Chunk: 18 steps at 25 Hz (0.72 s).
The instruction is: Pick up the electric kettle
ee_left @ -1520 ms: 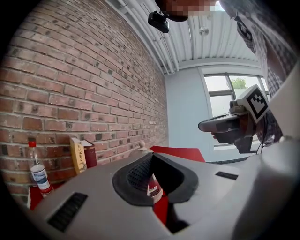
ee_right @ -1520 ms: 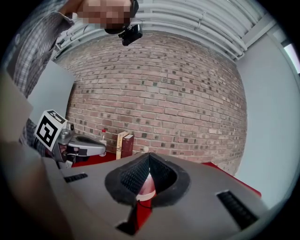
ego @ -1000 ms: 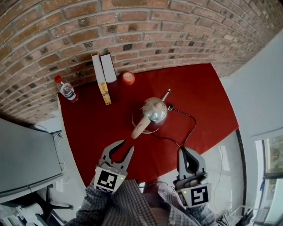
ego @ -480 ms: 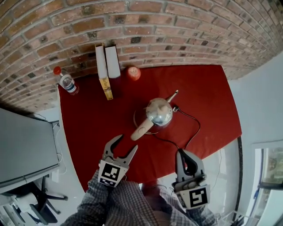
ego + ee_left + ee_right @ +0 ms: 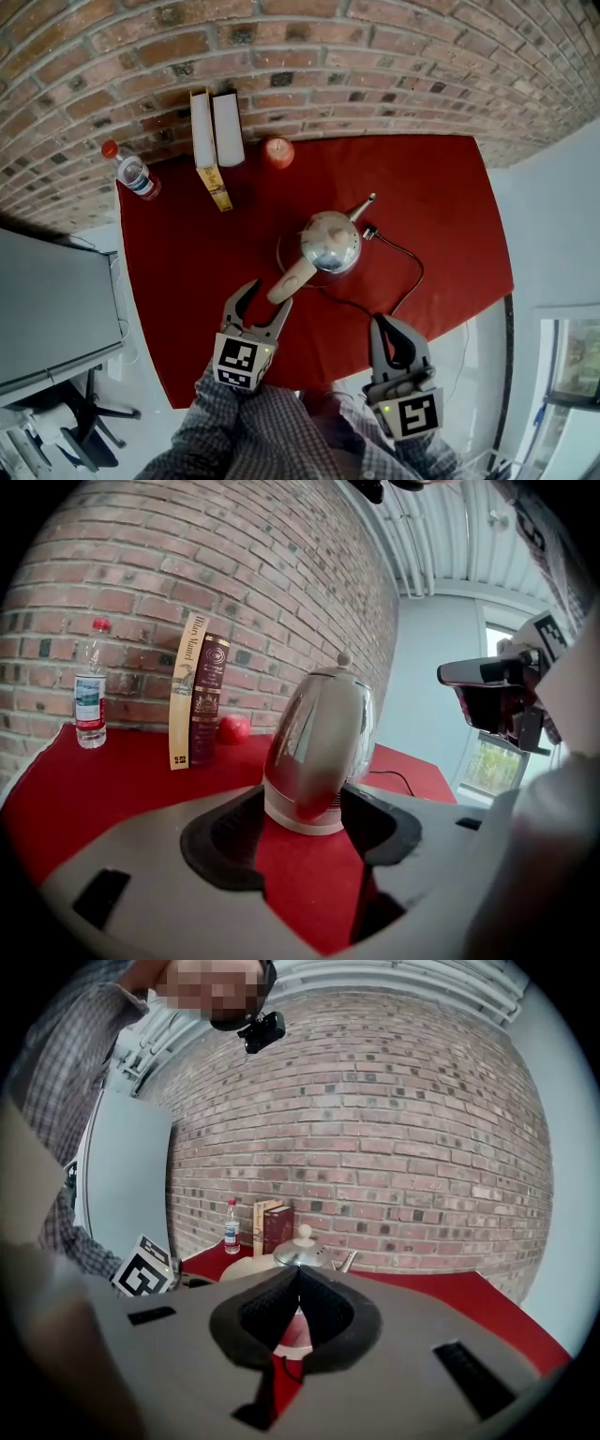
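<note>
A shiny metal electric kettle (image 5: 328,242) stands on its base on the red tablecloth (image 5: 441,206), spout toward the wall, cream handle (image 5: 289,278) pointing back at me. My left gripper (image 5: 267,298) is at the handle's end with its jaws opening; the handle tip lies between the fingertips and the pads do not press it. In the left gripper view the kettle (image 5: 319,747) rises just past the wide jaws of the left gripper (image 5: 302,832). My right gripper (image 5: 387,326) hangs shut and empty at the table's near edge, right of the kettle (image 5: 300,1255); its pads meet, as the right gripper (image 5: 298,1283) shows.
A black cord (image 5: 403,272) runs from the kettle's base to the near right. By the brick wall stand a water bottle (image 5: 131,173), two books (image 5: 214,141) and a small red round thing (image 5: 277,152). A grey surface (image 5: 47,319) lies left of the table.
The left gripper's jaws have spread wider and it has moved forward to the kettle's handle. The right gripper stays shut and has sunk a little.
</note>
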Each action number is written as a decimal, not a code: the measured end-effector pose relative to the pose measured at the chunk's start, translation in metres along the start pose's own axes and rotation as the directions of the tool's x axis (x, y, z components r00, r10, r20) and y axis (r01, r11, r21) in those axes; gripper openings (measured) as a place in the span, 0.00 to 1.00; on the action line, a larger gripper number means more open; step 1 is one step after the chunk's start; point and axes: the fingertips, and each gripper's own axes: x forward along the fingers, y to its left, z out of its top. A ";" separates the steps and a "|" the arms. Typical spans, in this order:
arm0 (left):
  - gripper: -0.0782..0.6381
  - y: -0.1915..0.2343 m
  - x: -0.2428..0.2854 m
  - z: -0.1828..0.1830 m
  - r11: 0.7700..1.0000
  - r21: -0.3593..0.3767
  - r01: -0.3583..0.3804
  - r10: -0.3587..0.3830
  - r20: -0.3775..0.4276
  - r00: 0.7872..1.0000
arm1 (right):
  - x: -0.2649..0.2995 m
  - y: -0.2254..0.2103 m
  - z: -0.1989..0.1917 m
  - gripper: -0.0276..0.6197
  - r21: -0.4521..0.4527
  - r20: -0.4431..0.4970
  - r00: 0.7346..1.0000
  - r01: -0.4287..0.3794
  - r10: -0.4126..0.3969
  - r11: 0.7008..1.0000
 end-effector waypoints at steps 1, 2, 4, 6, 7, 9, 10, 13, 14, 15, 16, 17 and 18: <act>0.45 0.000 0.002 -0.001 1.000 -0.003 -0.006 0.006 -0.003 1.000 | 0.001 -0.002 -0.001 0.05 -0.001 -0.002 1.000 -0.005 0.005 1.000; 0.45 0.000 0.004 -0.001 1.000 -0.001 -0.011 0.011 -0.006 1.000 | 0.003 -0.003 -0.003 0.05 -0.004 -0.009 1.000 -0.011 0.011 1.000; 0.45 0.000 0.007 -0.002 1.000 0.007 -0.017 0.017 -0.012 1.000 | 0.006 -0.007 -0.008 0.05 -0.007 -0.022 1.000 -0.022 0.022 1.000; 0.45 -0.003 0.011 -0.002 1.000 0.024 -0.017 0.017 -0.017 1.000 | 0.009 -0.013 -0.015 0.05 0.005 -0.036 0.999 -0.024 0.024 1.000; 0.45 -0.004 0.013 -0.002 0.999 0.033 -0.019 0.020 -0.017 1.000 | 0.010 -0.016 -0.018 0.05 0.018 -0.044 0.999 -0.021 0.022 1.000; 0.44 -0.004 0.017 -0.001 0.999 0.042 -0.035 0.036 -0.016 0.999 | 0.014 -0.024 -0.024 0.05 0.040 -0.048 0.999 -0.016 0.018 0.999; 0.42 -0.002 0.019 -0.001 0.998 0.042 -0.049 0.050 -0.016 0.999 | 0.017 -0.028 -0.028 0.05 0.048 -0.051 0.999 -0.013 0.016 0.999; 0.33 -0.001 0.022 0.001 0.996 0.050 -0.072 0.073 -0.015 0.997 | 0.026 -0.040 -0.042 0.05 0.080 -0.077 0.997 -0.007 0.013 0.997; 0.30 -0.002 0.023 0.001 0.996 0.054 -0.072 0.073 -0.013 0.997 | 0.030 -0.044 -0.046 0.05 0.089 -0.079 0.997 -0.009 0.016 0.996; 0.30 -0.002 0.023 0.001 0.996 0.054 -0.073 0.073 -0.011 0.997 | 0.034 -0.046 -0.050 0.05 0.095 -0.079 0.997 -0.014 0.022 0.995; 0.30 -0.003 0.023 0.001 0.996 0.050 -0.075 0.075 -0.009 0.997 | 0.038 -0.049 -0.053 0.05 0.099 -0.079 0.996 -0.021 0.029 0.995; 0.30 -0.002 0.022 0.000 0.996 0.045 -0.077 0.077 -0.009 0.997 | 0.042 -0.051 -0.056 0.05 0.108 -0.078 0.996 -0.027 0.036 0.994; 0.29 -0.002 0.022 0.000 0.996 0.043 -0.078 0.079 -0.010 0.997 | 0.047 -0.054 -0.059 0.05 0.126 -0.076 0.996 -0.033 0.043 0.992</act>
